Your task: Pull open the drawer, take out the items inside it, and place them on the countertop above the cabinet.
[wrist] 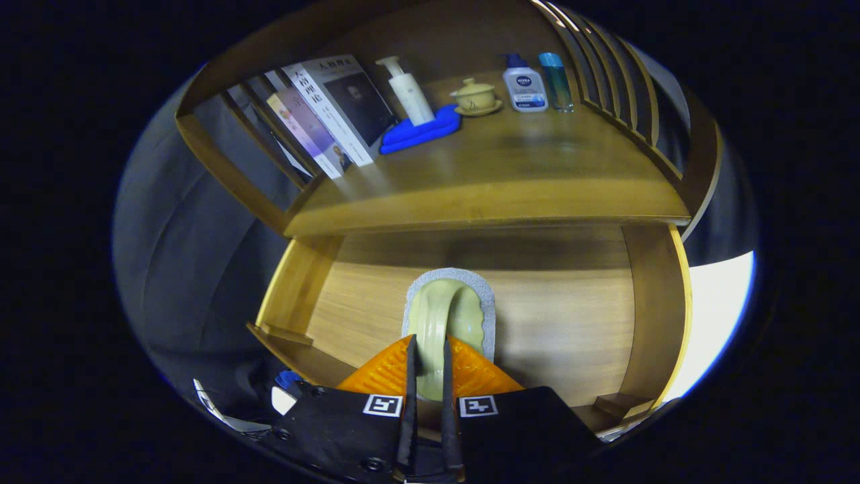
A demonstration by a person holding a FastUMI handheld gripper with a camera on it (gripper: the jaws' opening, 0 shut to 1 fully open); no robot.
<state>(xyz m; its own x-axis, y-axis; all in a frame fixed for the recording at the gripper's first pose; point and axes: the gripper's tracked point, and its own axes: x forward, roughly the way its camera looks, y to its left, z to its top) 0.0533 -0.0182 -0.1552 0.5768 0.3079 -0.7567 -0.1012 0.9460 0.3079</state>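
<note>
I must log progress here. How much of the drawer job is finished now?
Done: the drawer is pulled open. In hand: the gripper has its fingers closed on a pale green scrubber, at the drawer's floor or just above it. Left: set it on the countertop, which has bare room in front of the bottles.

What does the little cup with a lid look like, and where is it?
Look on the wooden countertop above the open drawer, where the gripper is shut on a pale green dish. Along its back stands a small yellow lidded cup on a saucer, between a blue cloth and a white pump bottle. It's the only squat, round thing there.
</note>
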